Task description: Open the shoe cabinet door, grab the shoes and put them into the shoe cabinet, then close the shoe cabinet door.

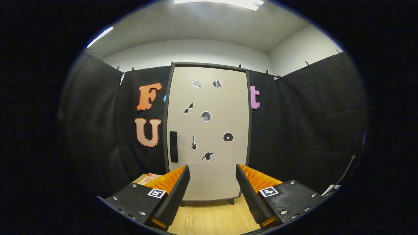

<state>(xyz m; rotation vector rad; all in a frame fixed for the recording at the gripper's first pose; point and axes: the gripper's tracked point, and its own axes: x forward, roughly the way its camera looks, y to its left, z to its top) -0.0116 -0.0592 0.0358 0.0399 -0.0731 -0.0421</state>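
Gripper view: the fingers (213, 182) stand spread apart with nothing between them, ribbed pads (169, 180) facing inward, a square printed marker on each block. Beyond them, on a pale wood-grain floor (212, 215), stands the shoe cabinet (209, 156), its flat beige door shut, dark-framed, with a black slot handle (173, 146) and small black-and-grey stickers (206, 116). A cardboard box (148, 179) lies beside its left foot.

Black cloth walls (310, 124) hang clipped along their top edge, enclosing the booth on three sides. Above them rise white room walls (196, 52) and a pale ceiling (212, 23) — two strip lights (225, 3) glow there. Underfoot lies light wood-grain flooring (212, 217).
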